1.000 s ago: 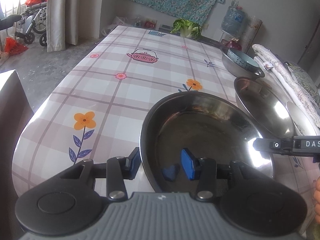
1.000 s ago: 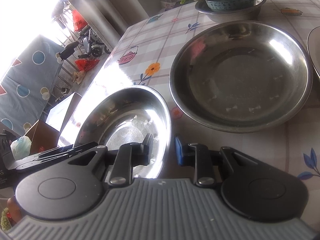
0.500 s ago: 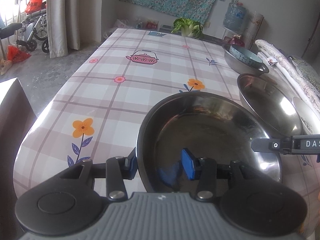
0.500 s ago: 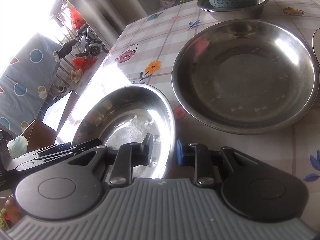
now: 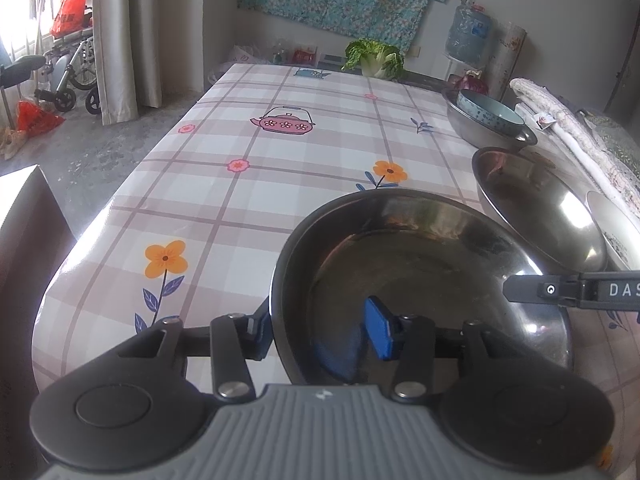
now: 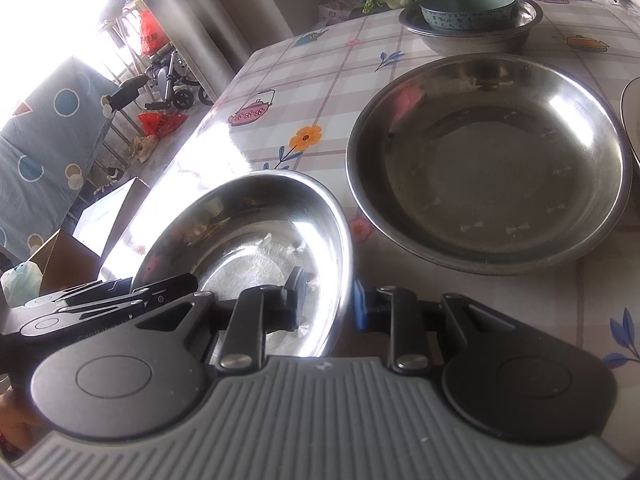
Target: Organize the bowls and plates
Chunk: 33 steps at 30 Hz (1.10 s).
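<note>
Both grippers straddle the small steel dish's [image 6: 248,240] rim, left gripper [image 5: 320,330] and right gripper [image 6: 326,302] gripping opposite edges. Beside it sits an empty steel basin [image 6: 488,160]; beyond, a blue bowl [image 6: 468,10] nests in another. Flowered tablecloth [image 5: 240,200], cabbage [image 5: 374,58] behind.

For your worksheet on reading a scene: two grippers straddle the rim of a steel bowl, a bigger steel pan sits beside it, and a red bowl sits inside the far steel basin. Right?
Not quite: the bowl inside the far steel basin is pale blue-green, not red, as the right wrist view shows. The rest stands.
</note>
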Each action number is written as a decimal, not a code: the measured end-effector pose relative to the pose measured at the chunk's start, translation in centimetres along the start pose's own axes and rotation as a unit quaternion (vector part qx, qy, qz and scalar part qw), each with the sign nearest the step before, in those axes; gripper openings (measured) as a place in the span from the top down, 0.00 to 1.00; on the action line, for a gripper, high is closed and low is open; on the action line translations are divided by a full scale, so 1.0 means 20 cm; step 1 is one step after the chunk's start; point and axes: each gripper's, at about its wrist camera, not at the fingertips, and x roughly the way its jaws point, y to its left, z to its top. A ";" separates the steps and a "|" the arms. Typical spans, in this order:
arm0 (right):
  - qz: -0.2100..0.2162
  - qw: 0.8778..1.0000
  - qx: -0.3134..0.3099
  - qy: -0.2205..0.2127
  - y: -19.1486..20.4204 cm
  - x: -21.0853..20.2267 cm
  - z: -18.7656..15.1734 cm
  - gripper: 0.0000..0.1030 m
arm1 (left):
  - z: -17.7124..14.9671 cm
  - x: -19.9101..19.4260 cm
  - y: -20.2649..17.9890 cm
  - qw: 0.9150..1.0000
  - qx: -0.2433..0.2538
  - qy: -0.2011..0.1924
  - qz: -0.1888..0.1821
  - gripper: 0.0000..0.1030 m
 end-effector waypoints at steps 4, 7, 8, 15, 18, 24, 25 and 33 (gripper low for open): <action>-0.002 1.000 -0.005 -0.002 0.00 0.00 0.00 0.77 | 0.00 -0.01 0.00 1.000 -0.001 -0.002 -0.002 0.54; -0.002 1.000 -0.006 -0.002 0.01 -0.01 0.00 0.77 | 0.00 -0.02 0.00 1.000 -0.003 -0.004 -0.003 0.54; -0.001 1.000 -0.006 -0.003 0.00 -0.01 0.00 0.77 | 0.00 -0.02 0.00 1.000 -0.003 -0.005 -0.003 0.54; 0.002 1.000 -0.009 -0.006 0.01 -0.01 0.00 0.77 | 0.00 -0.05 0.00 1.000 -0.004 -0.013 -0.003 0.54; 0.001 1.000 -0.010 -0.008 0.01 -0.02 0.00 0.77 | 0.00 -0.05 0.00 1.000 -0.005 -0.015 -0.004 0.54; 0.001 1.000 -0.010 -0.014 0.01 -0.04 0.00 0.77 | 0.01 -0.07 -0.01 1.000 -0.002 -0.021 -0.005 0.54; 0.001 1.000 -0.010 -0.015 0.01 -0.05 0.00 0.77 | 0.01 -0.08 -0.01 1.000 -0.002 -0.022 -0.005 0.54; 0.004 1.000 -0.012 -0.024 0.02 -0.09 0.01 0.77 | 0.05 -0.11 -0.02 0.999 0.000 -0.033 -0.008 0.54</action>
